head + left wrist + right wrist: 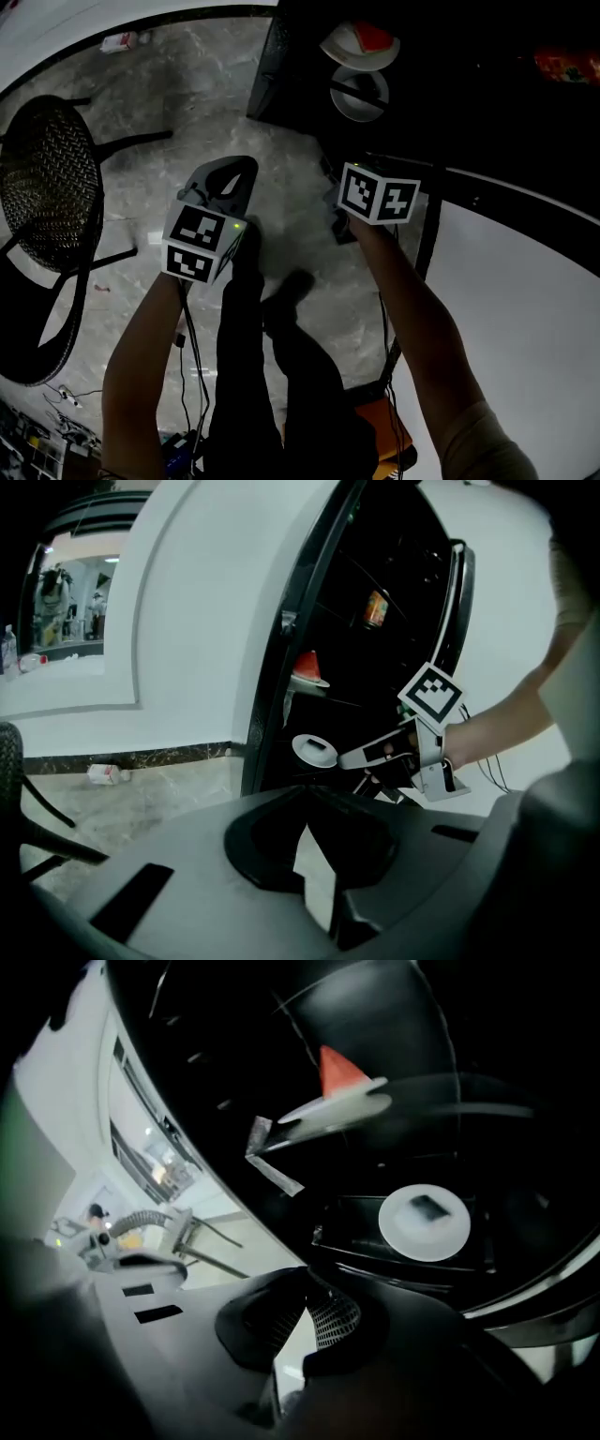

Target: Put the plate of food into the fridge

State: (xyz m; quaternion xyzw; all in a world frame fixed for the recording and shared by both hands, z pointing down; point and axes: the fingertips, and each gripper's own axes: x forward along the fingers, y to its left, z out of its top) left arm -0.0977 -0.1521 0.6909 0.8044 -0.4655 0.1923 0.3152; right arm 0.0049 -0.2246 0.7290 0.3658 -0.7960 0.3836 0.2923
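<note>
The fridge stands open with a dark interior. A white plate with a red wedge of food rests on a shelf inside. Below it lies a second white plate with a small dark piece on it. My right gripper is shut and empty, its tips just short of the lower plate's rim; its marker cube shows from above. My left gripper hangs over the floor left of the fridge, shut on nothing.
The white fridge door stands open at the right, behind my right arm. A black mesh chair is on the marble floor at the left. A scrap of litter lies by the wall. An orange jar sits higher in the fridge.
</note>
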